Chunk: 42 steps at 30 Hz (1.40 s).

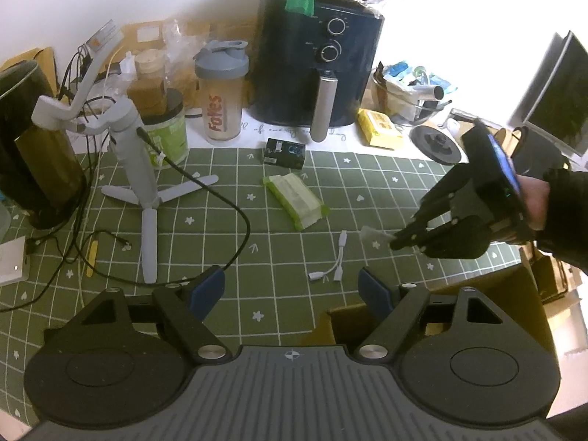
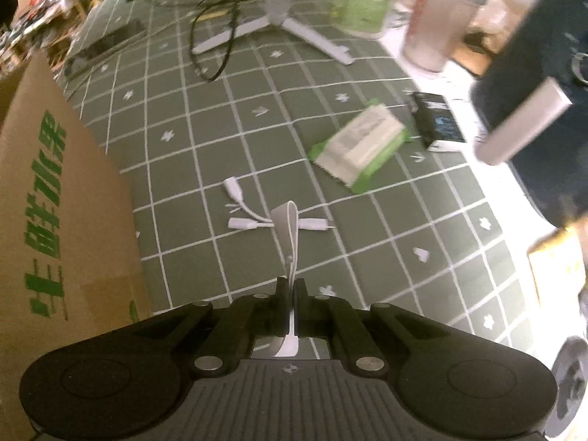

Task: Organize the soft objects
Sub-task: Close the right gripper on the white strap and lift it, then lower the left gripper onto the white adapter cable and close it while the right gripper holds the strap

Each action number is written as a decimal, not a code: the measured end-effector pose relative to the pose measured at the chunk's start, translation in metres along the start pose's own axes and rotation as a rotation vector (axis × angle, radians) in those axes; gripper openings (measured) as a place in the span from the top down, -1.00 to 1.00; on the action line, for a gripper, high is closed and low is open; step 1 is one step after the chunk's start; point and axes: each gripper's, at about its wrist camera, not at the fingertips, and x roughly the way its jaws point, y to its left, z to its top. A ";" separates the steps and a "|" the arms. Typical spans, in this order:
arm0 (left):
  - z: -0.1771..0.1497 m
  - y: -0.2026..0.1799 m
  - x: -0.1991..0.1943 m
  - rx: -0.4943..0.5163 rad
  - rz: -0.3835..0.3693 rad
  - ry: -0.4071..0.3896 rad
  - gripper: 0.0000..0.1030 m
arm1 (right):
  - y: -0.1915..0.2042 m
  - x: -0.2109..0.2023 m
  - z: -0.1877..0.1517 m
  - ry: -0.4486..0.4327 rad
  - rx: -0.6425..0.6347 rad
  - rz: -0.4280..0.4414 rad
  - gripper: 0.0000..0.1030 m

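My right gripper (image 2: 290,286) is shut on a thin white looped band (image 2: 288,231), which sticks up past its closed fingertips above the green checked cloth (image 2: 205,139). In the left wrist view the same right gripper (image 1: 395,244) hangs at the right in a person's hand, a pale scrap (image 1: 371,234) at its tip. My left gripper (image 1: 290,288) stands open over the cloth with nothing between its blue pads (image 1: 207,288). A green pack of tissues (image 1: 296,200) (image 2: 362,147) lies mid-table. A white split adapter cable (image 1: 330,268) (image 2: 257,220) lies near it.
An open cardboard box (image 1: 441,297) (image 2: 55,202) stands at the table's near edge. A small black box (image 1: 284,152), dark air fryer (image 1: 316,70), shaker bottle (image 1: 220,92), green tub (image 1: 169,132), white tripod stand (image 1: 141,169) with a black cable and a yellow pack (image 1: 380,128) crowd the back.
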 end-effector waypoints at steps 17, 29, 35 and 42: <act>0.024 -0.010 0.019 0.098 -0.060 0.010 -0.55 | -0.011 -0.076 -0.047 -0.158 0.339 -0.116 0.92; 0.043 -0.027 0.049 0.211 -0.116 0.053 -0.55 | -0.007 -0.108 -0.083 -0.226 0.510 -0.184 0.92; 0.050 -0.034 0.071 0.255 -0.157 0.102 -0.54 | -0.003 -0.118 -0.096 -0.244 0.579 -0.209 0.92; 0.059 -0.042 0.104 0.303 -0.185 0.185 -0.54 | 0.008 -0.123 -0.111 -0.250 0.675 -0.240 0.92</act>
